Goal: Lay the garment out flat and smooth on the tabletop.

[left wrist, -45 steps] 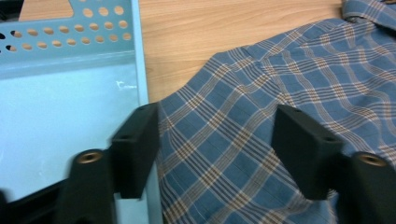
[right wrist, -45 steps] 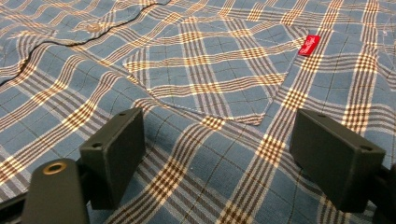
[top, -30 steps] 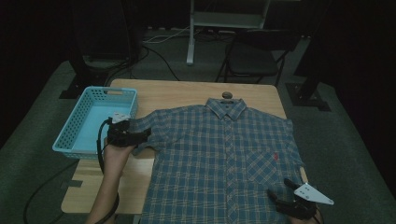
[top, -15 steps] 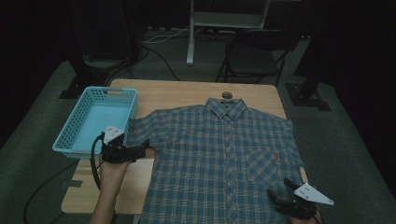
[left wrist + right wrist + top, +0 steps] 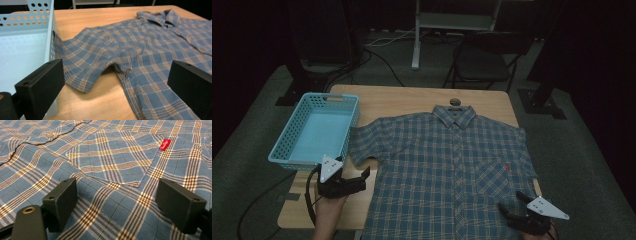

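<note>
We have a plaid shirt (image 5: 452,170) spread flat, front up, over the middle and right of the tabletop (image 5: 412,97), its collar at the far edge and its hem hanging over the near edge. Our left gripper (image 5: 354,181) hovers over bare wood at the near left, just beside the shirt's left sleeve (image 5: 82,62), with its fingers (image 5: 40,85) spread wide and holding nothing. Our right gripper (image 5: 512,210) sits low over the near right of the shirt, below the chest pocket (image 5: 112,160) with its red tag (image 5: 165,144); its fingers (image 5: 61,200) are likewise wide apart and empty.

From here we judge the next move to be a pinch on the cloth, and that is where things could slip. If the left fingers close too high, they may catch only air or a single thread of the sleeve hem; too deep, and they scrape the wood. The sleeve lies against the blue basket (image 5: 314,130), so a lift on that side could drag the cuff along the basket wall and snag it. On the right, closing mid-panel rather than at an edge could bunch both layers and wrinkle the flat shirt.
</note>
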A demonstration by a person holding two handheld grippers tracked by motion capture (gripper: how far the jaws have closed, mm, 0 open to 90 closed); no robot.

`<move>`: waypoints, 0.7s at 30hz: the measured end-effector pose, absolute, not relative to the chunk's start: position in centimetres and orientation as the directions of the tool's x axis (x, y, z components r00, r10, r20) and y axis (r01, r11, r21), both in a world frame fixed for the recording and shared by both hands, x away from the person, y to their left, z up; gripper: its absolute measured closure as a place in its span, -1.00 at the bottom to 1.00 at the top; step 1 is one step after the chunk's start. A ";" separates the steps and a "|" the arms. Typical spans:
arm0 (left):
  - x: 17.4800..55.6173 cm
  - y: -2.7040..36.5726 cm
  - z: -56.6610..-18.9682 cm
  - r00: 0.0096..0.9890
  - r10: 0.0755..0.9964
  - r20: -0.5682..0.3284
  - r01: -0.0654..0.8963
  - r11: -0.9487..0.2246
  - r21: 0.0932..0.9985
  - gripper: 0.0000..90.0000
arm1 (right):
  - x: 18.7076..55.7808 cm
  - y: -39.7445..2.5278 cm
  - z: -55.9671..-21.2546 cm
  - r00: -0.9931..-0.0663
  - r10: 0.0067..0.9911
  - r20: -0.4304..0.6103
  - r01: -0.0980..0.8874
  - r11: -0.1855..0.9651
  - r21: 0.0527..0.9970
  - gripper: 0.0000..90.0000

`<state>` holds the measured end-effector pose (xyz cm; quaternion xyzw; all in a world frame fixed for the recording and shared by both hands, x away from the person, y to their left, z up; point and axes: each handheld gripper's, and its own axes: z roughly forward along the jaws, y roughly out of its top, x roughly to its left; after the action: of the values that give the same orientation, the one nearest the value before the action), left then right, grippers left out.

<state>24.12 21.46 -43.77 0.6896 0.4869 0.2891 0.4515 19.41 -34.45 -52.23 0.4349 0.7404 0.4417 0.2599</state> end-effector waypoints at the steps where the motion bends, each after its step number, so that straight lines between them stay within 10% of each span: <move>1: 23.8 21.3 -44.1 0.363 0.931 -0.042 0.411 -0.119 0.904 -0.96 | 19.4 -34.5 -52.2 -0.486 0.874 -0.001 0.414 0.231 0.880 -0.62; 21: 20.0 21.1 -50.7 0.290 0.956 0.039 0.504 -0.188 0.843 -0.96 | 19.4 -34.4 -52.2 -0.485 0.874 0.000 0.414 0.230 0.881 -0.62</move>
<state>19.98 21.10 -50.69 0.7097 0.5145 0.3004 0.3761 19.40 -34.44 -52.23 0.4354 0.7398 0.4420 0.2602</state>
